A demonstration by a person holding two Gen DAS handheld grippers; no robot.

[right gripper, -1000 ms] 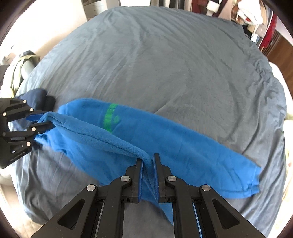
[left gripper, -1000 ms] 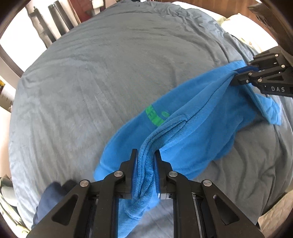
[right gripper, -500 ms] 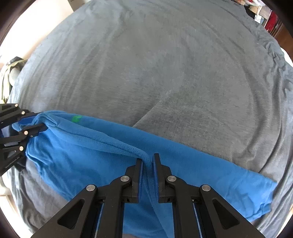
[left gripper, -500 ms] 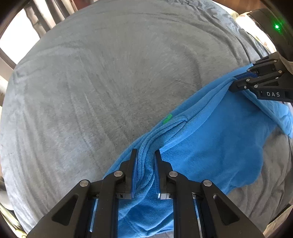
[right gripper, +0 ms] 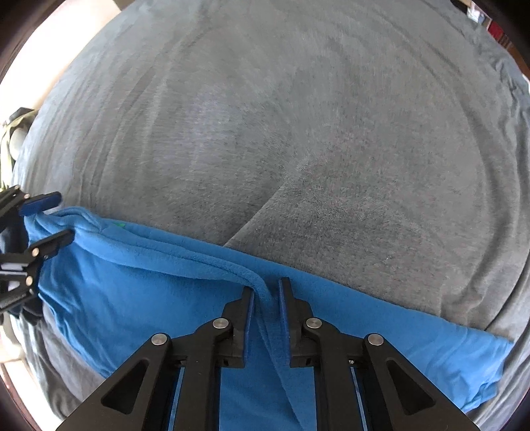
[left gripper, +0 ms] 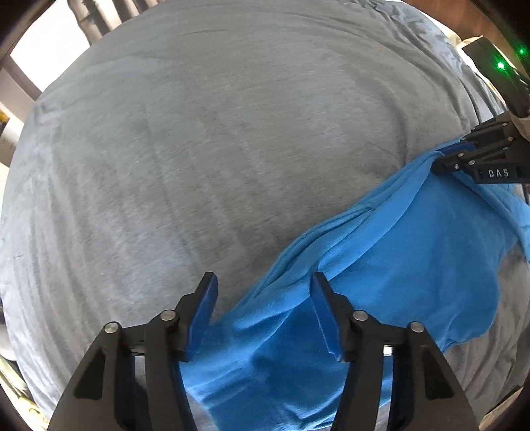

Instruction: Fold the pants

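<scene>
Bright blue fleece pants (left gripper: 381, 265) lie folded lengthwise on a grey bedspread (left gripper: 198, 149). My left gripper (left gripper: 263, 281) is open, its jaws wide apart over the pants' near end, the cloth lying loose between them. My right gripper (right gripper: 266, 286) is shut on a raised fold of the pants (right gripper: 149, 275), with its jaws slightly apart around the thick cloth. The right gripper also shows in the left wrist view (left gripper: 450, 155), still pinching the fold. The left gripper shows at the left edge of the right wrist view (right gripper: 49, 218), jaws apart.
The grey bedspread (right gripper: 298, 132) fills both views beyond the pants. Olive cloth (right gripper: 16, 132) lies off the bed's left edge. Dark furniture posts (left gripper: 99, 16) stand beyond the far side. A black device with green lights (left gripper: 497, 66) is at the upper right.
My left gripper has opened and let go of the pants. Both grippers moved forward and down, laying the top layer over, so the green print is almost covered.
</scene>
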